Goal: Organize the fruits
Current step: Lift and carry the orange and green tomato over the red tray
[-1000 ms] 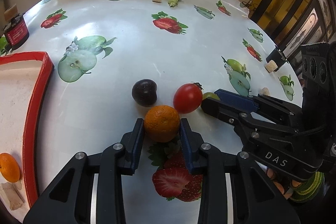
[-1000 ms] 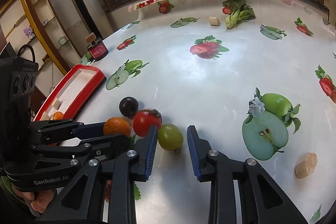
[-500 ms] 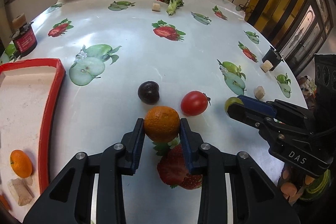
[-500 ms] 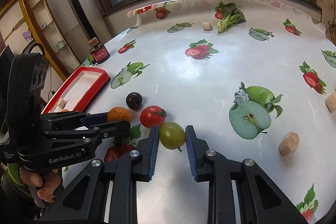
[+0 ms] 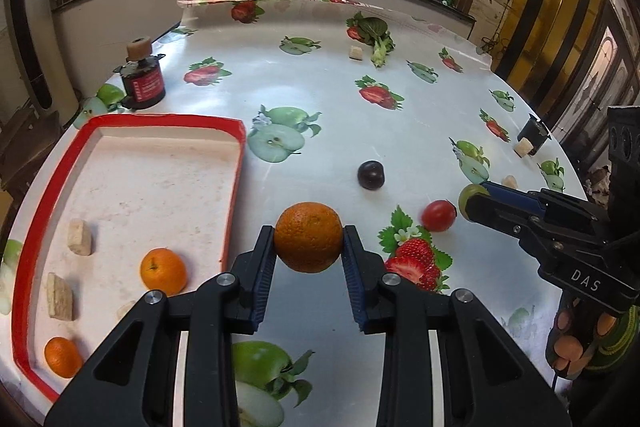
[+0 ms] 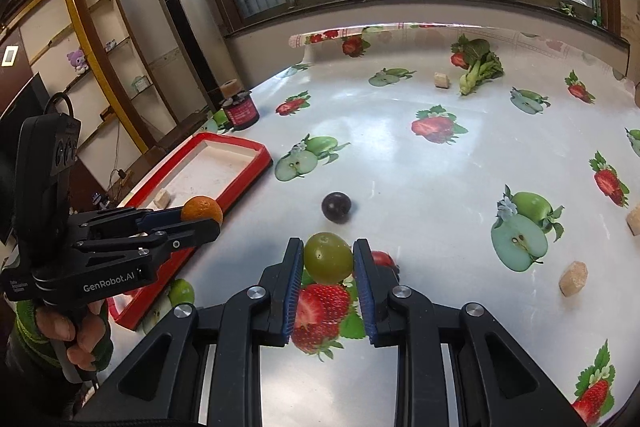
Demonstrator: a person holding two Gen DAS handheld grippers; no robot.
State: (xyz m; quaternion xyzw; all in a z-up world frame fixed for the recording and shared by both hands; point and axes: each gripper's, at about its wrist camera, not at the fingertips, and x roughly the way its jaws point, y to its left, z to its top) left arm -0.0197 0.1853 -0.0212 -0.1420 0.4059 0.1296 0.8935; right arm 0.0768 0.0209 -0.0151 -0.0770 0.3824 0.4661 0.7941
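Left gripper (image 5: 308, 245), bottom centre of its frame, is clamped on an orange (image 5: 308, 237); right gripper (image 6: 328, 261) is clamped on a green fruit (image 6: 329, 257); red tray (image 5: 236, 187) at left holds two oranges (image 5: 163, 271); dark plum (image 5: 371, 175) and red tomato (image 5: 438, 215) lie on the table (image 5: 360, 131) at centre right.

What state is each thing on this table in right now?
left tool: shut on orange, lifted
right tool: shut on green tomato
red tomato: loose on table
dark plum: loose on table
red tray: holds two oranges
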